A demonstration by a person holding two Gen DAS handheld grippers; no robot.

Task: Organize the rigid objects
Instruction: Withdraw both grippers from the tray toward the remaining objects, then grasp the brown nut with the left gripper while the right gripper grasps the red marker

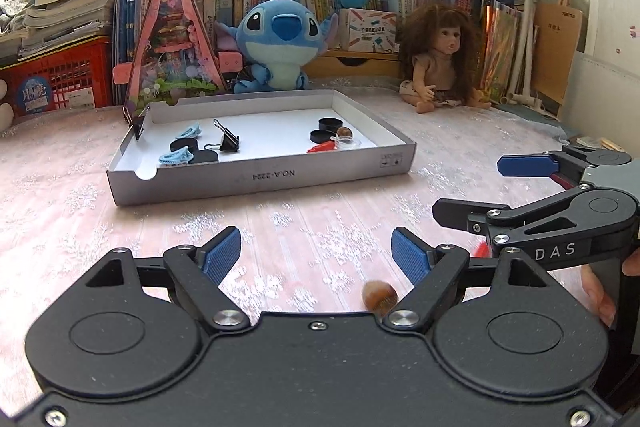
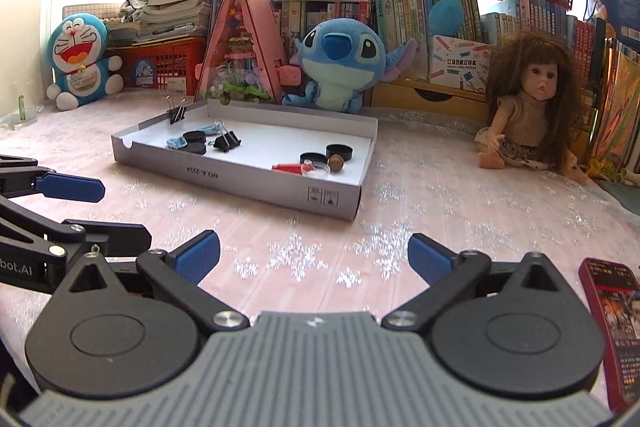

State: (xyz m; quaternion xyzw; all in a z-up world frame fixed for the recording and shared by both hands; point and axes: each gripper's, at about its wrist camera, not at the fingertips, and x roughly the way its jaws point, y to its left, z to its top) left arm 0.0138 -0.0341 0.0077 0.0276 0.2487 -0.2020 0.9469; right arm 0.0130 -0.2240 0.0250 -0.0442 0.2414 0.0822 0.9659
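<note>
A shallow grey cardboard tray lies on the pink tablecloth. It holds blue hair clips, a black binder clip, black round lids, a red piece, a clear disc and a brown nut. Another binder clip is clipped on the tray's far wall. My left gripper is open over the cloth; a brown nut lies just inside its right finger. My right gripper is open and empty, in front of the tray.
Stitch plush, a doll, a pink triangular dollhouse, books and red baskets line the back. A Doraemon plush sits at left. A red phone-like box lies at right. Something red shows under the right gripper.
</note>
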